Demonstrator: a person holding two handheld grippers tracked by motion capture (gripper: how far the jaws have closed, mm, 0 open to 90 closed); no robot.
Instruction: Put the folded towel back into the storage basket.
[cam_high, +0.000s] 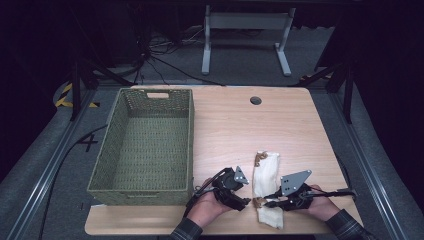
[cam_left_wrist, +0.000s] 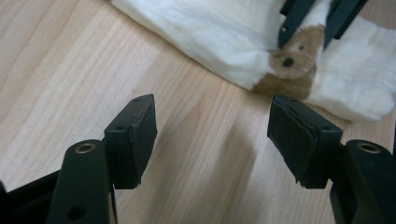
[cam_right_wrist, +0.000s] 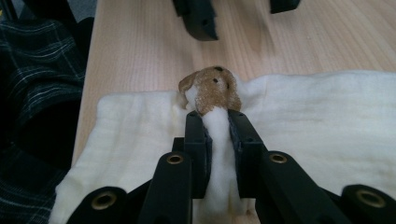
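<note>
A cream soft cloth (cam_high: 266, 175) with a small brown plush animal head (cam_right_wrist: 212, 88) on its edge lies on the wooden table (cam_high: 250, 130), near the front right. My right gripper (cam_right_wrist: 218, 126) is shut on a fold of the cloth just behind that brown head. In the high view the right gripper (cam_high: 267, 202) comes in from the right over the cloth's near end. My left gripper (cam_left_wrist: 212, 135) stands open just left of the cloth, with bare table between its pads, pointing at the brown head (cam_left_wrist: 289, 65). In the high view the left gripper (cam_high: 245, 202) sits close beside the cloth.
A large green woven basket (cam_high: 192, 145) stands on the table's left half, nothing visible inside it. A round cable hole (cam_high: 255, 100) sits near the far edge. A plaid sleeve (cam_right_wrist: 37, 70) lies at the table's near edge.
</note>
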